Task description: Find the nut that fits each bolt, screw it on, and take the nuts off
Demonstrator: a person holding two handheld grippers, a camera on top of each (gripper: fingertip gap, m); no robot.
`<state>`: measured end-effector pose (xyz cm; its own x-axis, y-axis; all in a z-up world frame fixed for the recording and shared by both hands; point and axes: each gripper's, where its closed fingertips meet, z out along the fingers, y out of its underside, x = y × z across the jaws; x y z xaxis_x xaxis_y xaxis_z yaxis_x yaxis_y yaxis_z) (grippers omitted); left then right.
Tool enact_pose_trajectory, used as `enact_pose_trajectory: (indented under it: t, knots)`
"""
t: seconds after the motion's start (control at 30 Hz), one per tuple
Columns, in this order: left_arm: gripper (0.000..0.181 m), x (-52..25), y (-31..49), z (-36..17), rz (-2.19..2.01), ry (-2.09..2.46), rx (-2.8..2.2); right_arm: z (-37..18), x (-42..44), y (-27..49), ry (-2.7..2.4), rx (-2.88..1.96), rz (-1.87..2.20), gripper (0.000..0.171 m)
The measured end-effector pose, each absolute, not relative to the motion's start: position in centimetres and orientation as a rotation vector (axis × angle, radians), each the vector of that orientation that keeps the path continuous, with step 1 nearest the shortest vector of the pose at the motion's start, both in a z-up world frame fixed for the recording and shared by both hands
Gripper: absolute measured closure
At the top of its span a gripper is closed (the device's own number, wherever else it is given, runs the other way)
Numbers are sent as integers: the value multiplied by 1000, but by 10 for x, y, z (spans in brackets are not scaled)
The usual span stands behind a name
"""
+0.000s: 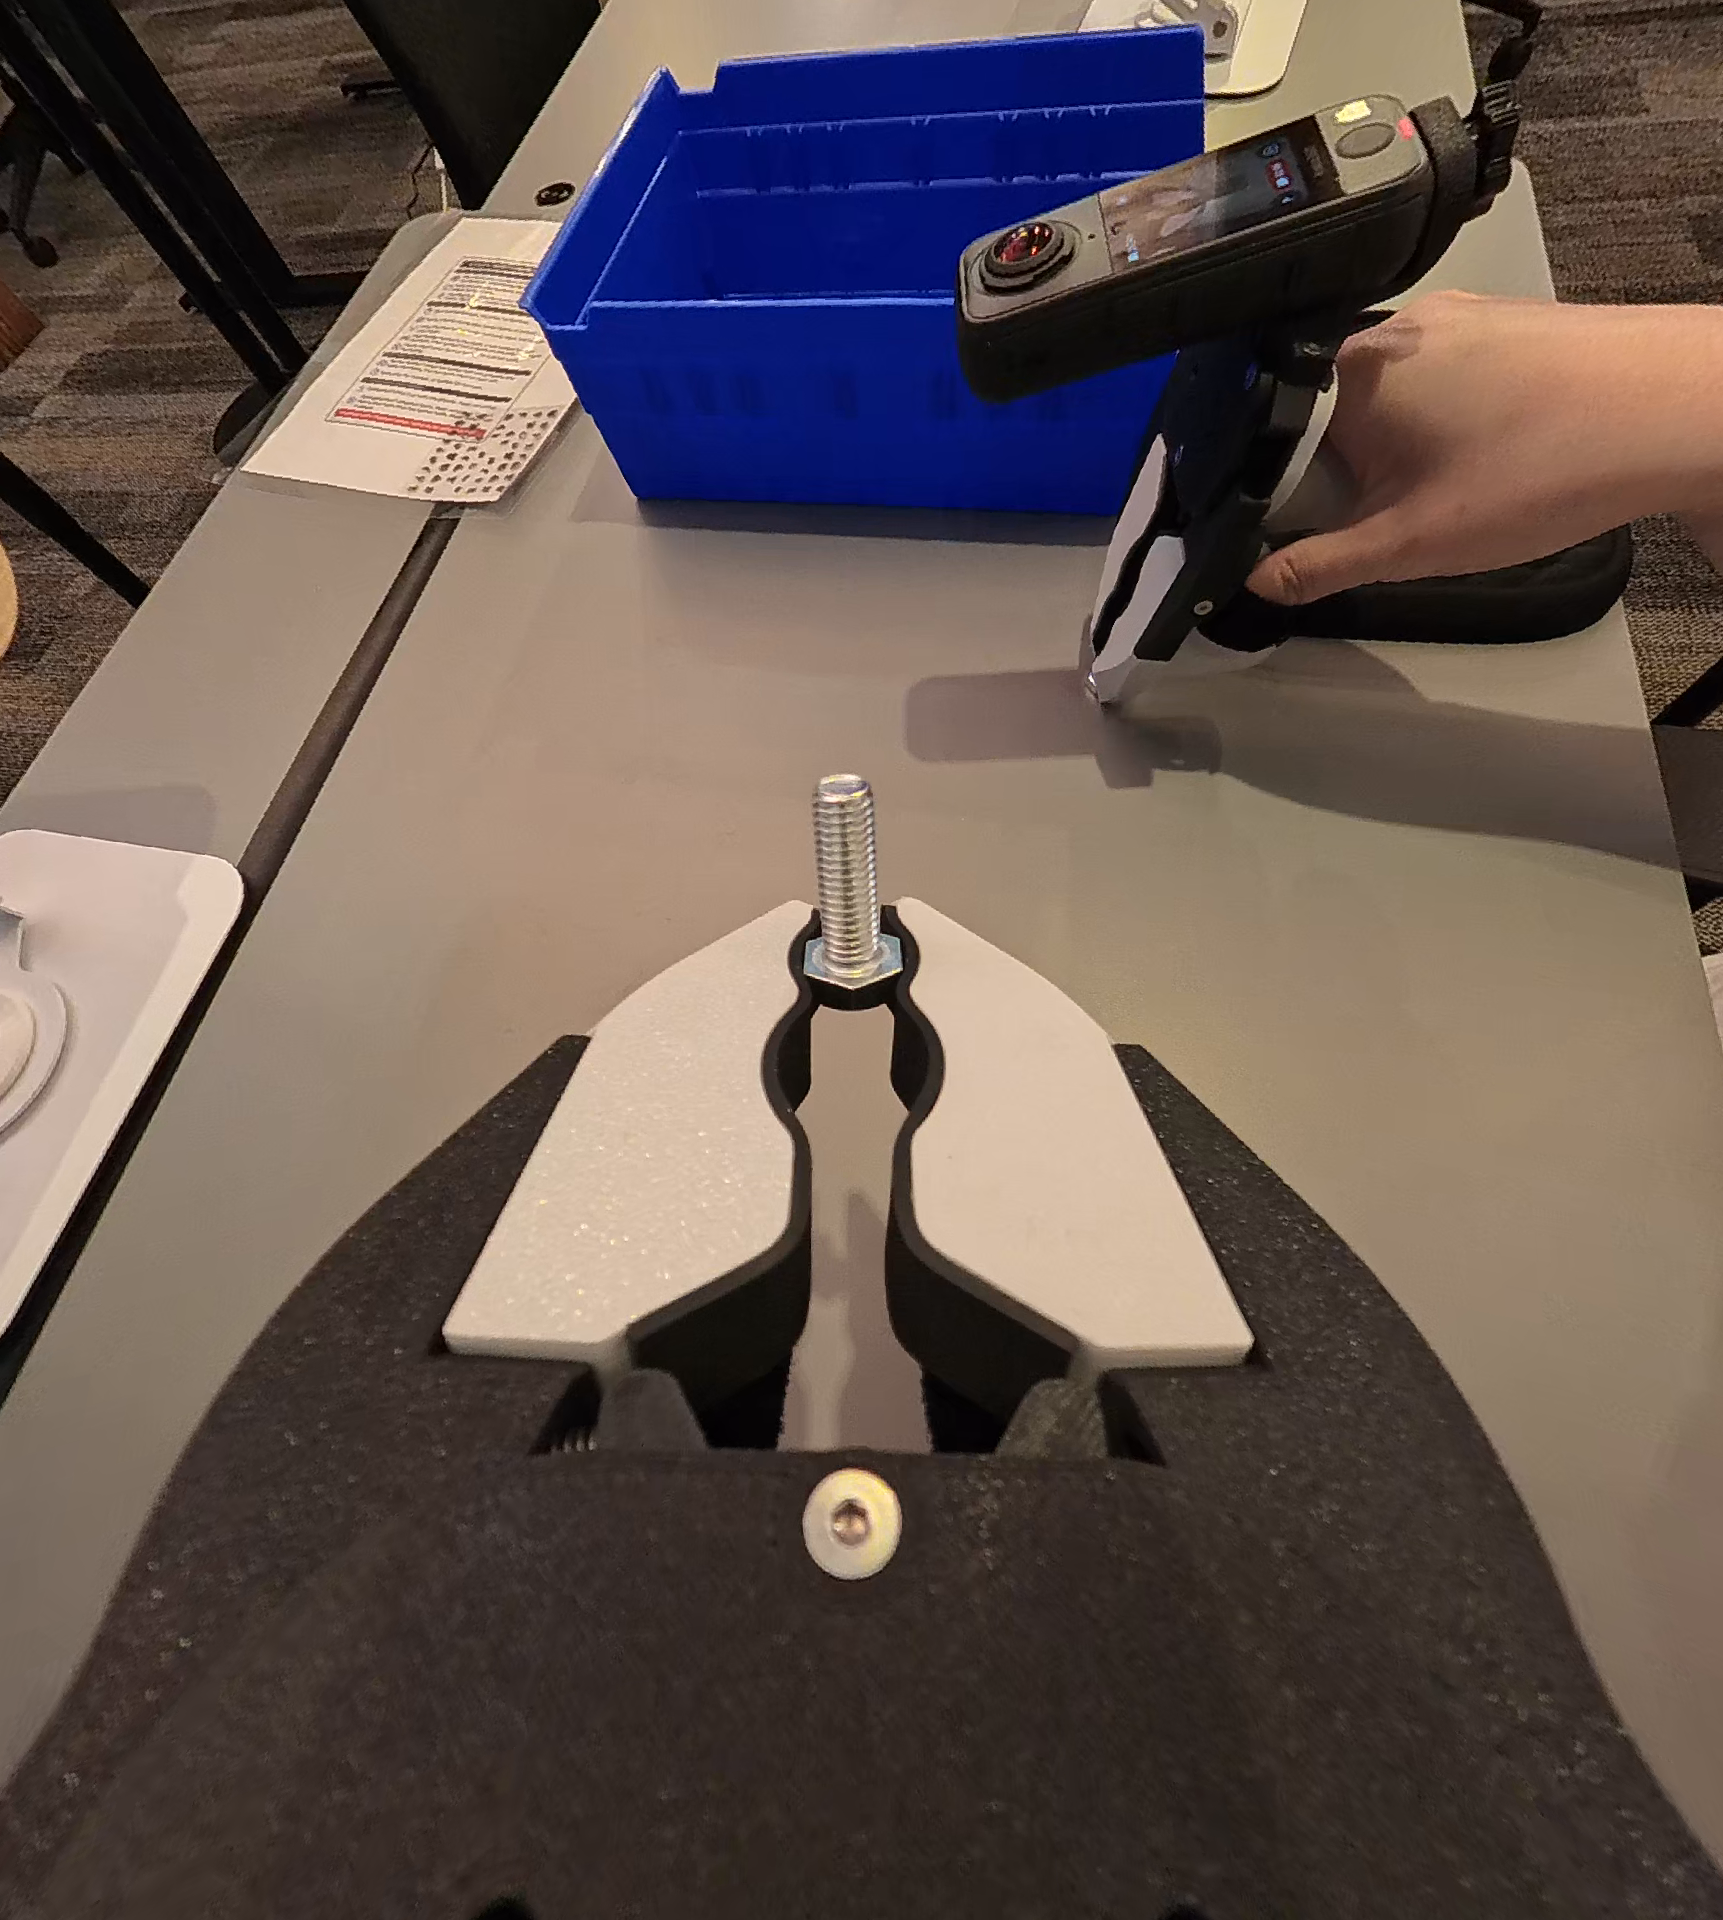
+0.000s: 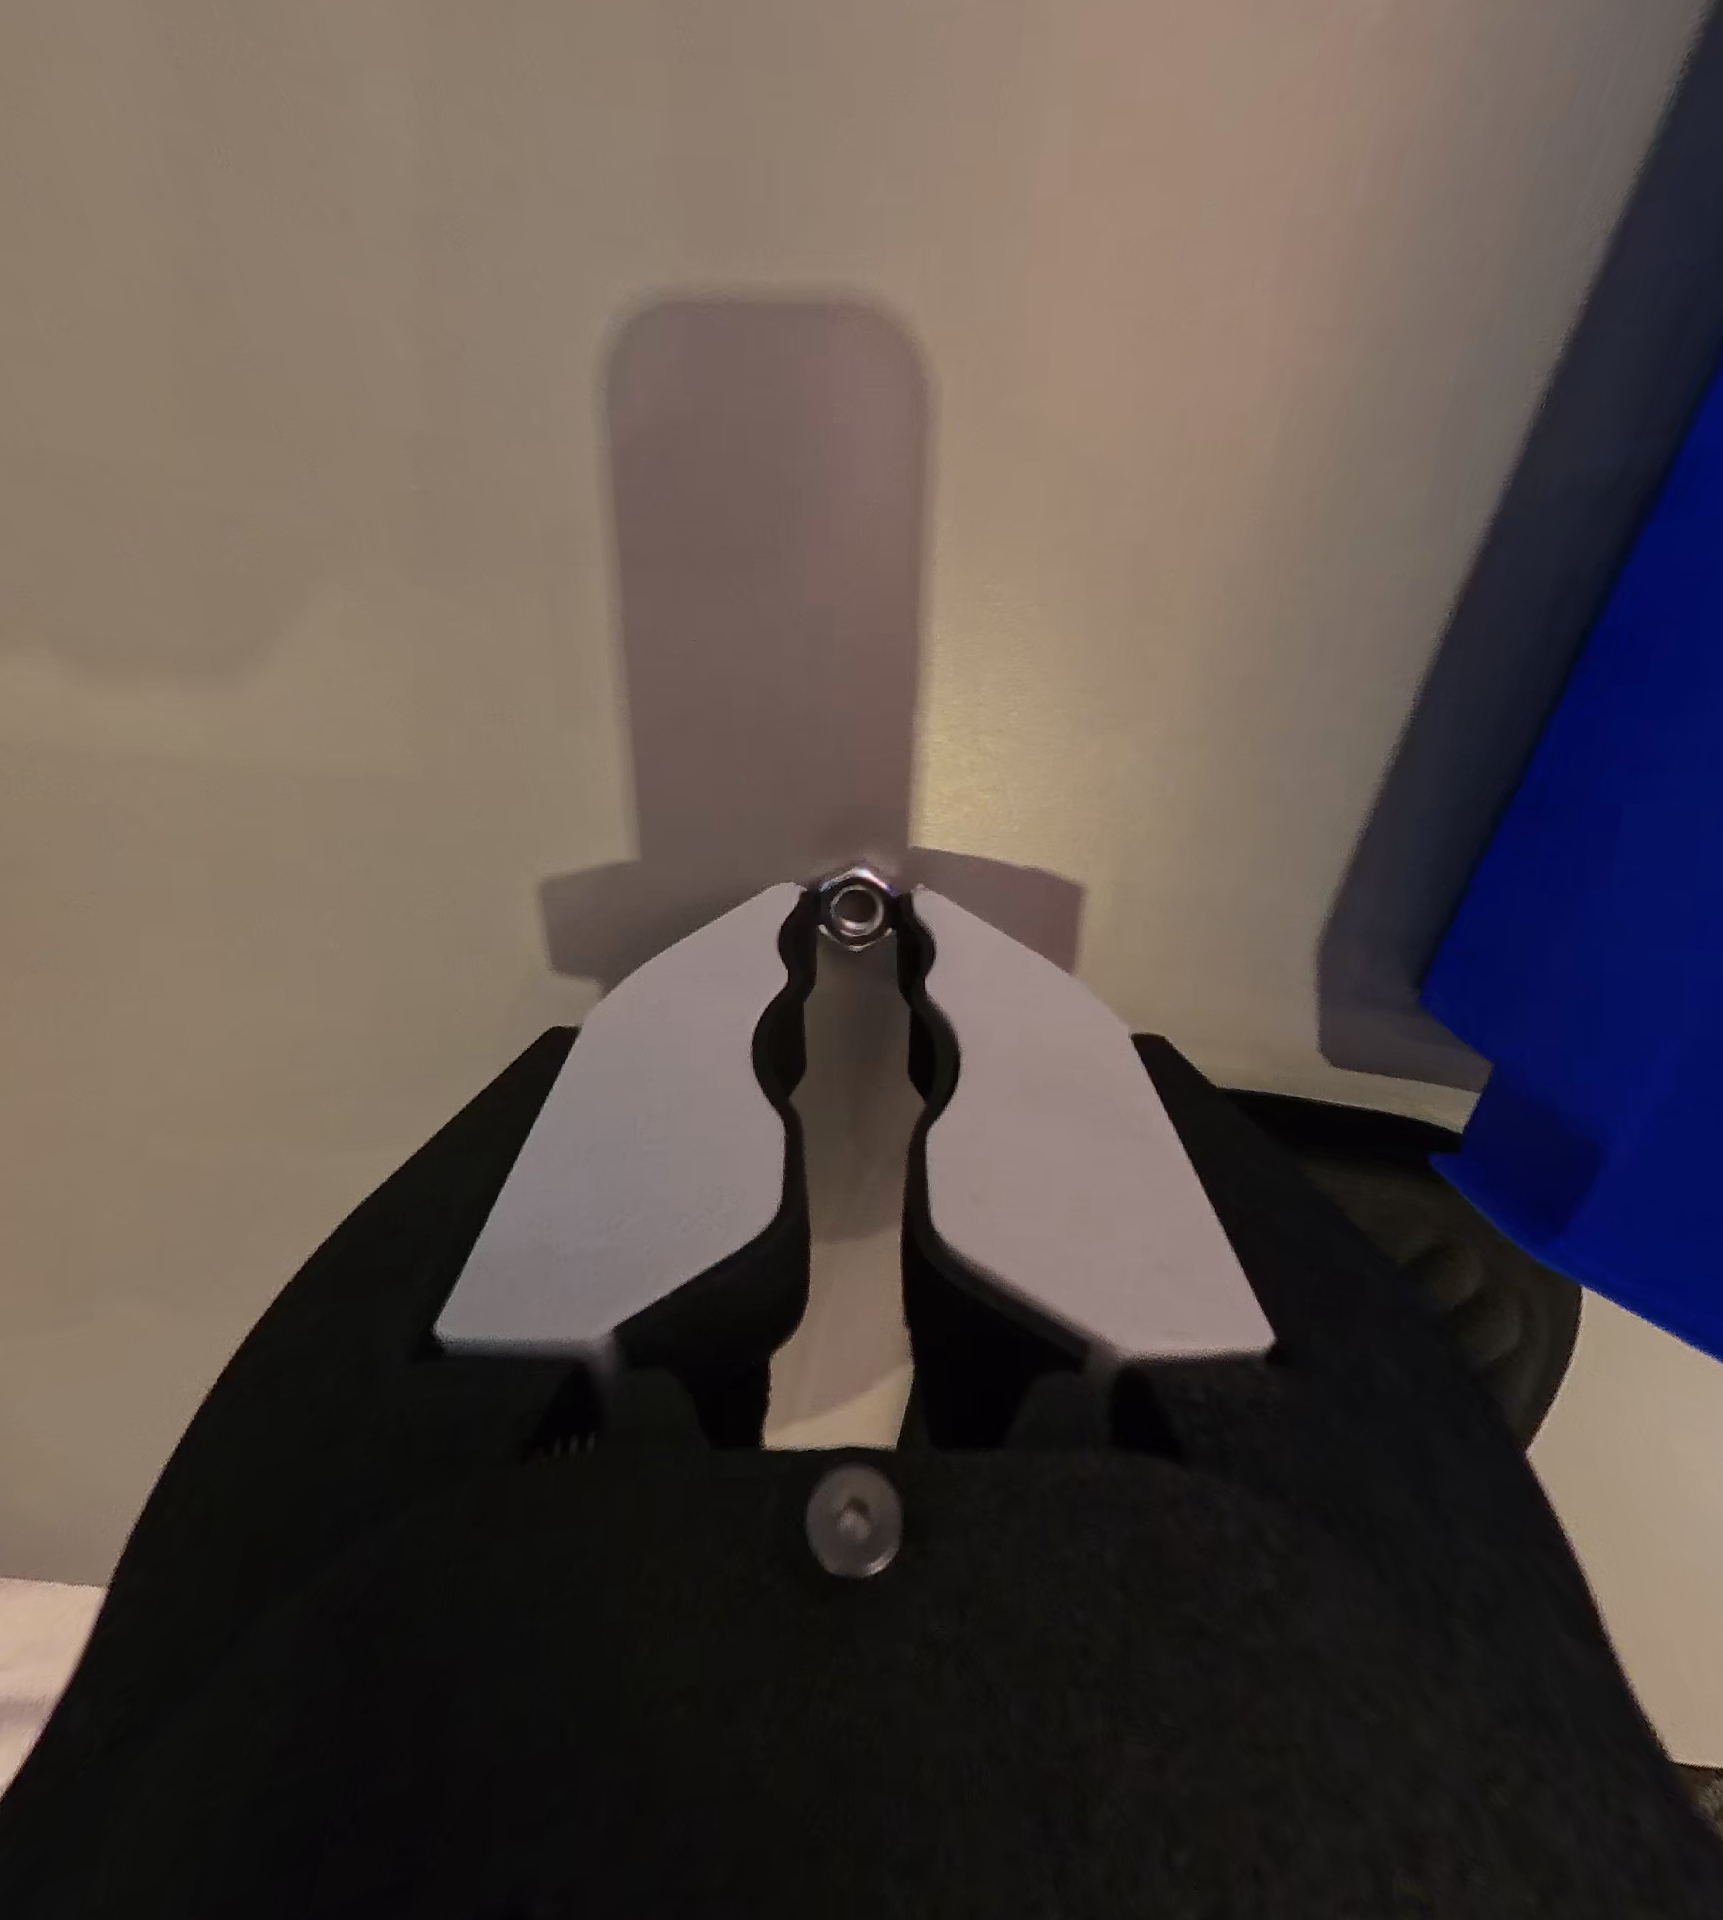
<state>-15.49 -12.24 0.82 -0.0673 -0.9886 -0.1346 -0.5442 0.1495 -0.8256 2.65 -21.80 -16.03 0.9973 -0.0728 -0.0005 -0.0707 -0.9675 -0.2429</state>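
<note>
My left gripper (image 1: 849, 951) is shut on the hex head of a silver bolt (image 1: 844, 862) and holds it upright, its threaded shank pointing up over the grey table (image 1: 628, 727). My right gripper (image 2: 852, 909) is shut on a small silver hex nut (image 2: 850, 912) at its fingertips, pointing down close to the table. In the left wrist view the right gripper (image 1: 1106, 681) shows at the right, held by a hand (image 1: 1522, 447), tips at the table surface; the nut is too small to make out there.
A blue plastic bin (image 1: 867, 312) stands at the back of the table, and its side (image 2: 1615, 831) is close on the right in the right wrist view. A printed sheet (image 1: 431, 384) lies to the bin's left. A white stand base (image 1: 36, 1049) sits at left. The grippers' ends are close to 25 centimeters from one another.
</note>
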Motion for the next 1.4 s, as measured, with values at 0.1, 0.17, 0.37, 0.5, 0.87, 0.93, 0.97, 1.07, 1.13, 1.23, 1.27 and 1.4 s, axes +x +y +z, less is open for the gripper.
enact_pose_trajectory:
  t: [0.1,0.17,0.37,0.5,0.87,0.93,0.97,1.07,1.13,1.23,1.27,1.4]
  knots:
    - [172,-155,-122,7,-780,1712,-1484,-160,26,-218,96,-2898,-8,157]
    - [172,-155,-121,5,-778,1714,-1485,-156,19,-215,65,-2891,44,157]
    - [172,-155,-106,-8,-821,1701,-1522,-56,-19,-158,-279,-2603,170,157]
    - [172,-148,-107,-15,-984,1700,-1489,10,-64,-123,-633,-2341,333,157]
    - [172,-138,-103,-25,-1225,1640,-1367,27,-122,-116,-1463,-1961,247,157]
    - [172,-136,-105,-38,-1201,1693,-1363,23,-122,-118,-1563,-1949,180,157]
    - [172,-135,-108,-45,-1200,1720,-1369,20,-122,-120,-1606,-1941,157,157]
    - [172,-132,-118,-59,-1181,1802,-1341,8,-127,-130,-1744,-1896,161,157]
    - [172,-131,-125,-66,-1160,1852,-1308,1,-129,-132,-1797,-1860,171,157]
    - [172,-128,-135,-66,-1184,1868,-1253,-3,-133,-130,-1793,-1824,246,157]
    - [172,-126,-136,-66,-1195,1857,-1252,-3,-134,-130,-1781,-1810,275,157]
    - [172,-122,-137,-67,-1213,1816,-1237,-7,-134,-130,-1746,-1796,348,157]
